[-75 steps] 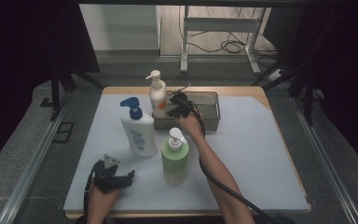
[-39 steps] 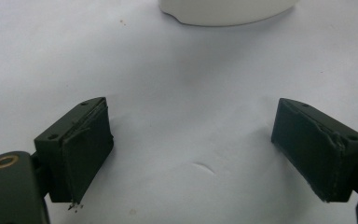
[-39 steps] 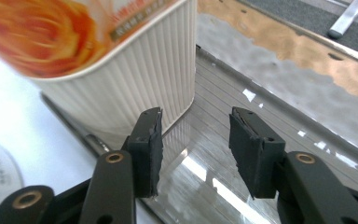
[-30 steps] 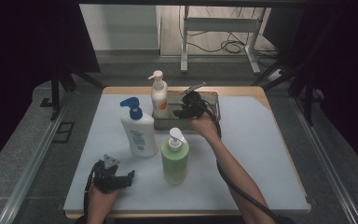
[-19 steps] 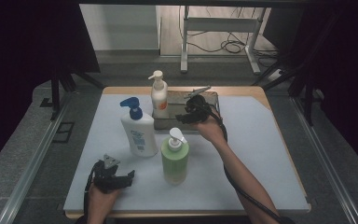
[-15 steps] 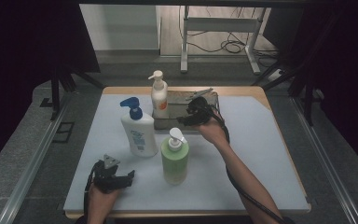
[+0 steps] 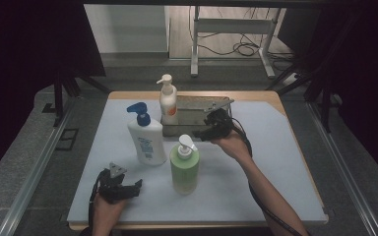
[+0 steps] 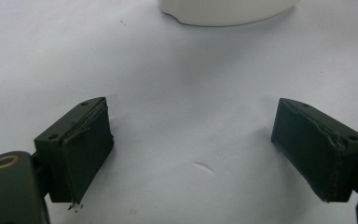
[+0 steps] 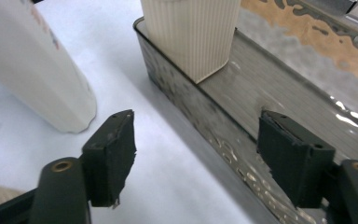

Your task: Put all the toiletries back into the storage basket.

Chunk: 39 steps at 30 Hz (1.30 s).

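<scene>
Right tool [image 7: 203,132] found at near rim of metal tray [image 7: 197,129], jaws just spread wider, nothing pinched. Cream bottle [image 7: 168,100] placed in tray, at 10 o'clock from tool. Left tool [image 7: 128,188] spread, empty, near worktop [image 7: 275,162] front edge.

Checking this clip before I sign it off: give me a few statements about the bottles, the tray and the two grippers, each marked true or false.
1. The cream ribbed pump bottle stands inside the metal tray. True.
2. The right gripper is clamped on the green pump bottle. False: its jaws stand apart with nothing between the pads, by the tray's near wall, and have just been opening.
3. The white bottle with the blue pump stands on the mat, outside the tray. True.
4. The left gripper holds a bottle. False: its jaws are open over bare mat.
5. The green pump bottle lies on its side. False: it stands upright.
</scene>
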Available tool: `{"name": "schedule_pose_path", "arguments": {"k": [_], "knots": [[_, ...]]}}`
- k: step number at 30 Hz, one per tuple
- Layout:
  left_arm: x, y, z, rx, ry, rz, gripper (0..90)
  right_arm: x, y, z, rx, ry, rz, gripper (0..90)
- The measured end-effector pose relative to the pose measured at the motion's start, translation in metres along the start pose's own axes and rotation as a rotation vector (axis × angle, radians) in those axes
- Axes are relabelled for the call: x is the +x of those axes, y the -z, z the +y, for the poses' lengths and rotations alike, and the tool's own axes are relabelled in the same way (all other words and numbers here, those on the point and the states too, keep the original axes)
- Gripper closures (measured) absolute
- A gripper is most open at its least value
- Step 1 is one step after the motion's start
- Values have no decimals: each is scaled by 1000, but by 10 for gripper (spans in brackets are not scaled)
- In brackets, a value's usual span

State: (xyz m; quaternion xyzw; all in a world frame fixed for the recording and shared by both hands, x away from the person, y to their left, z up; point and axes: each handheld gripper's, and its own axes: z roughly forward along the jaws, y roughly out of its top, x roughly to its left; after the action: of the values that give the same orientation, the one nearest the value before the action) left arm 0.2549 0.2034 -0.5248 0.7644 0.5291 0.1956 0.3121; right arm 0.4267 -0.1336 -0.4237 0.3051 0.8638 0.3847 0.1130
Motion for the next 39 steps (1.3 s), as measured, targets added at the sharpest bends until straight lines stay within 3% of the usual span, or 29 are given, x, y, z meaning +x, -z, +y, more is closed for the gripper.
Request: {"name": "schedule_pose_path", "arguments": {"k": [11,39], "knots": [[0,0,0,0,0,0,117,8,10,-20,19,34,9,159],[0,0,0,0,0,0,117,29,29,-74,28,110,88,46]]}}
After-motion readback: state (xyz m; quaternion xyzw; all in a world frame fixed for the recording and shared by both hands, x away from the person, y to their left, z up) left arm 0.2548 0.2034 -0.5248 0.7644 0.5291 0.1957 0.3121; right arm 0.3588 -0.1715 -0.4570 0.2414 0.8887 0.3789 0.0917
